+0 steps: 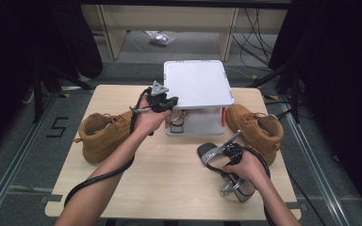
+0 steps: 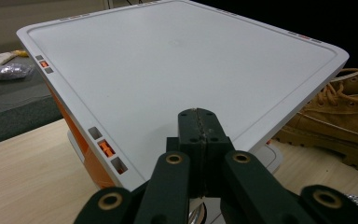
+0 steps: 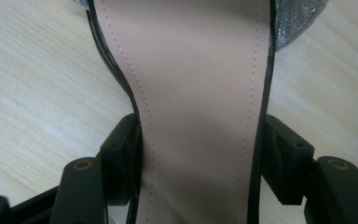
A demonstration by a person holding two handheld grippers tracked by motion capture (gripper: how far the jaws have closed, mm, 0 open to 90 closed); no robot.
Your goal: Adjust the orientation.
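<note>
Silver high-heeled sandal lies at lower right of the table, and our right gripper clasps its insole across the waist. Our left gripper, jaws clenched empty, holds up the white box lid. We judge stowing not yet done; its mate sits inside.

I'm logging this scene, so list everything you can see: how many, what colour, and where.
boot: 2, tan, one at table's left, the other at its right
box lid: 1, white, raised at table's far middle
box: 1, white with orange, under the lid
sandal: 1, silver with beige insole, near right
table: 1, light wood
left gripper: 1, black, shut on lid's edge
right gripper: 1, black, straddling the sandal
</note>
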